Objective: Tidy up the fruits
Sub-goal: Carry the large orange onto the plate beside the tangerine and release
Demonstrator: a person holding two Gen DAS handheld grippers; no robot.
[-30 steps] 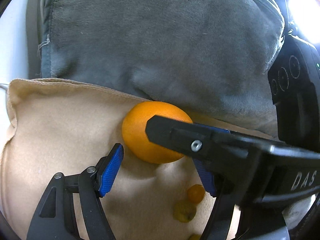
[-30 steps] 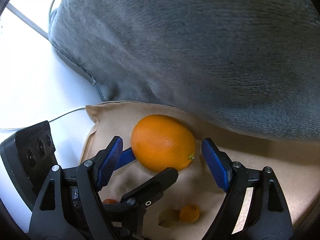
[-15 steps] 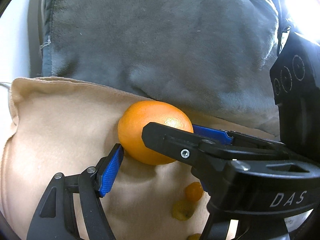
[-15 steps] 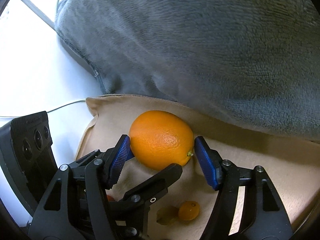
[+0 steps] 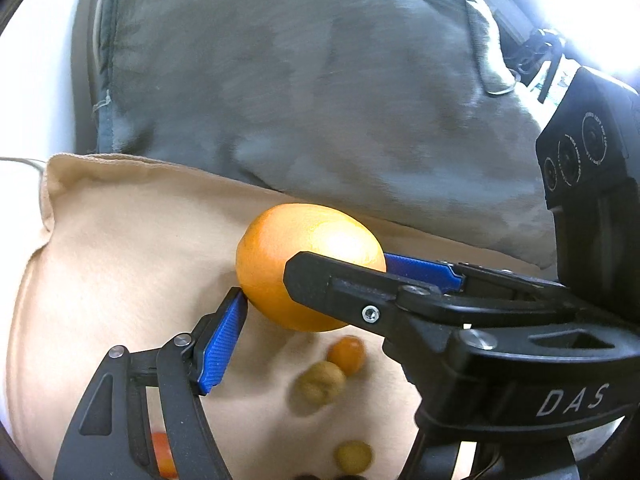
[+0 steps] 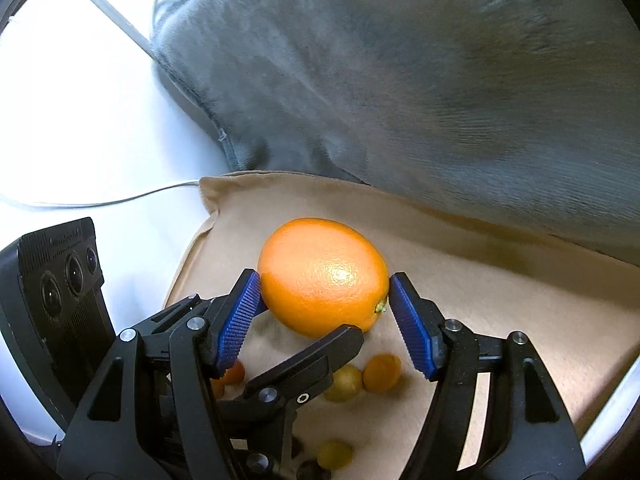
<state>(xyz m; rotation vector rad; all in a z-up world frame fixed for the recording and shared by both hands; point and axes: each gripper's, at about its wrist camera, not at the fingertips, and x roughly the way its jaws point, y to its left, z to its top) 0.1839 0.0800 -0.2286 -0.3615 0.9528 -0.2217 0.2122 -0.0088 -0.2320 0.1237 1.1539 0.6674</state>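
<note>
A big orange (image 5: 304,256) hangs just above a beige cloth (image 5: 120,260), gripped from two sides. In the right wrist view my right gripper (image 6: 322,284) is shut on the orange (image 6: 320,276), both blue pads pressing its ends. My left gripper (image 5: 316,320) holds it too: the left blue pad (image 5: 224,340) presses its lower left side. The other left pad is hidden behind the right gripper's black finger (image 5: 340,288), which crosses in front. A left finger (image 6: 320,352) reaches under the orange.
Small fruits lie on the cloth below: a small orange one (image 5: 346,354), two yellow-green ones (image 5: 320,386) (image 5: 354,456), a red-orange one (image 5: 162,452). A grey plush cushion (image 6: 440,80) rises behind. A thin cable (image 6: 100,200) crosses the white surface at left.
The right gripper's pads closed in from both sides onto the orange. Both grippers then rose a little with it, and the small fruits now sit lower and farther below.
</note>
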